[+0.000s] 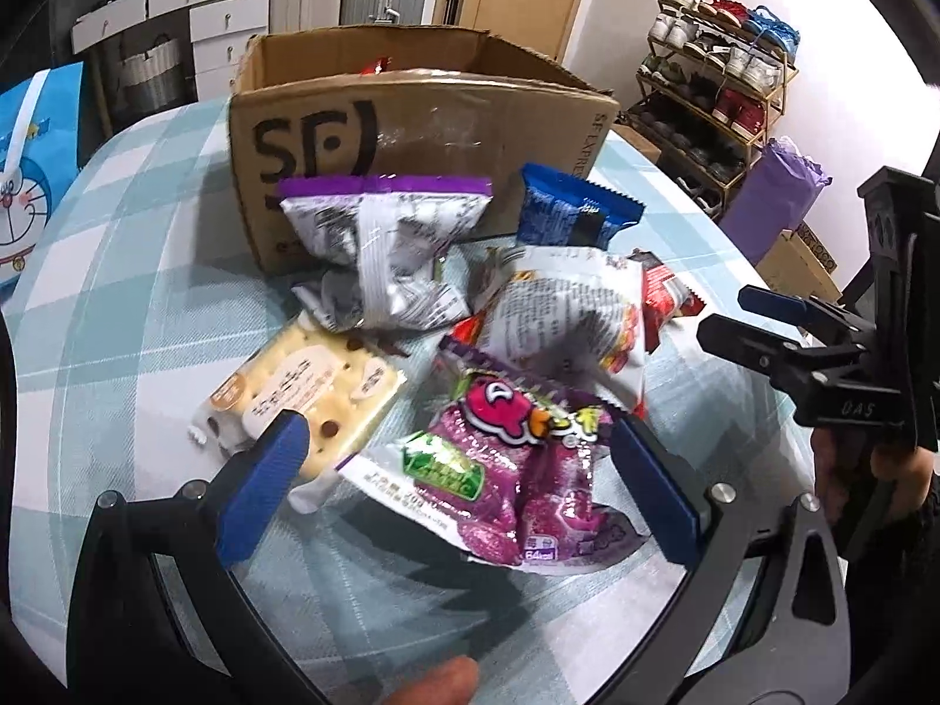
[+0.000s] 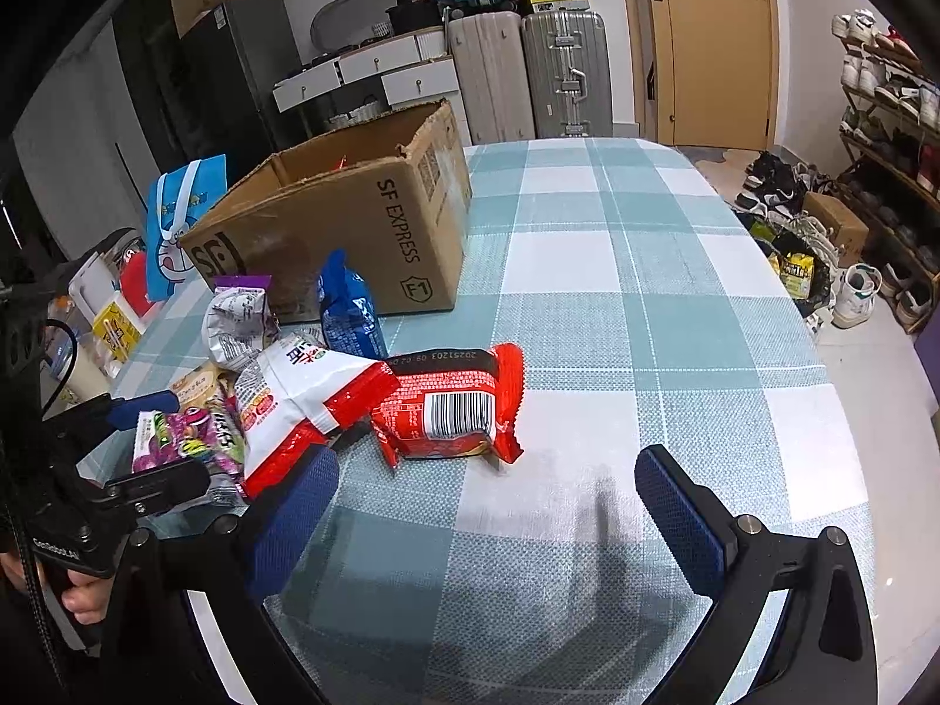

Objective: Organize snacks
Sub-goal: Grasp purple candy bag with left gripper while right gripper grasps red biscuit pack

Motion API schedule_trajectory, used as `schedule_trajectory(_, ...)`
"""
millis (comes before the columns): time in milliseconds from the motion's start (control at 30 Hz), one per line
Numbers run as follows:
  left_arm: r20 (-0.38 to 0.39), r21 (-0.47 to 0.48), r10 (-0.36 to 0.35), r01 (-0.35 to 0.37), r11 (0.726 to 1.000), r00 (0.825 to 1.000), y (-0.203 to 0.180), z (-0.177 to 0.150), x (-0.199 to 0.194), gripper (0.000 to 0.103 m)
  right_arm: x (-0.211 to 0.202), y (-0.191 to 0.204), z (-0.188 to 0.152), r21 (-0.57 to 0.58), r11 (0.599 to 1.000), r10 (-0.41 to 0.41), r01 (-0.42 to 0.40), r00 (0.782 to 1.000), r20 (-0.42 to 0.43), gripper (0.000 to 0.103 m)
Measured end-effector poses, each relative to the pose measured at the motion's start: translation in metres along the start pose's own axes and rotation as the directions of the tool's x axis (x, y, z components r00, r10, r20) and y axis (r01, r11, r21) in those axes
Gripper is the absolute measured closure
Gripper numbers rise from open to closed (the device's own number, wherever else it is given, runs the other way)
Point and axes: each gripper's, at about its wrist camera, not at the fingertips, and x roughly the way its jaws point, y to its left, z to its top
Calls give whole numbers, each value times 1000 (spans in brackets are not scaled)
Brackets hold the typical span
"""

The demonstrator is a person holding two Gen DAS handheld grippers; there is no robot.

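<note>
Left gripper (image 1: 464, 487): wide open and holding nothing. Its two blue pads sit one on each side of the purple candy bag (image 1: 511, 470), but I cannot tell if they touch it.

Right gripper (image 2: 487, 523): also wide open and empty. It hangs over a bare patch of the checked tablecloth (image 2: 646, 294), near the red pack (image 2: 449, 402) but apart from it.

Purple candy bag: it lies flat on the near side of the snack pile. It looks light, soft and crinkly, with shiny plastic that may slip. The lumps inside could shift when it is lifted. I think the best hold is across the puffy middle, with a gentle squeeze so the bag does not pop.

Cracker pack (image 1: 305, 399): it is just left of the candy bag, under the left blue pad. It looks flat and stiff. The crackers could break, so press softly on the flat sides.

White and purple bag (image 1: 382, 252): it leans against the cardboard box (image 1: 411, 135), on the far side of the pile. It looks puffy, full of air and very light.

Blue pack (image 1: 573, 211): it stands to the right of that bag, near the box corner.

White and red bag (image 2: 299, 393): big and crumpled, in the middle of the pile. The loose top edge looks easy to pinch.

Red pack: it lies alone to the right of the pile, with its barcode up. It looks small and firm, so a hold across its short sides should work.

Cardboard box: open at the top, at the far side of the table. Something red peeks out of it. It looks like the place for the snacks.
</note>
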Motion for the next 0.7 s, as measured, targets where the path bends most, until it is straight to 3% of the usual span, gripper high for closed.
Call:
schedule_trajectory(200, -11, 7, 30, -30, 1000, 1000, 2, -5, 5, 1, 16, -2, 3, 6, 1000, 7, -7, 999, -47, 0)
schedule_trajectory(467, -15, 24, 27, -26, 999, 1000, 1, -6, 7, 1, 38, 11, 9, -67, 998, -23, 17, 996, -84, 2)
schedule_trajectory(567, -13, 38, 27, -27, 999, 1000, -1, -11, 4, 1, 45, 12, 13, -85, 996, -25, 17, 995, -95, 12)
schedule_trajectory(700, -10, 37, 18, -17, 999, 1000, -1, -10, 5, 1, 52, 12, 19, -98, 995, -30, 20, 994, -103, 14)
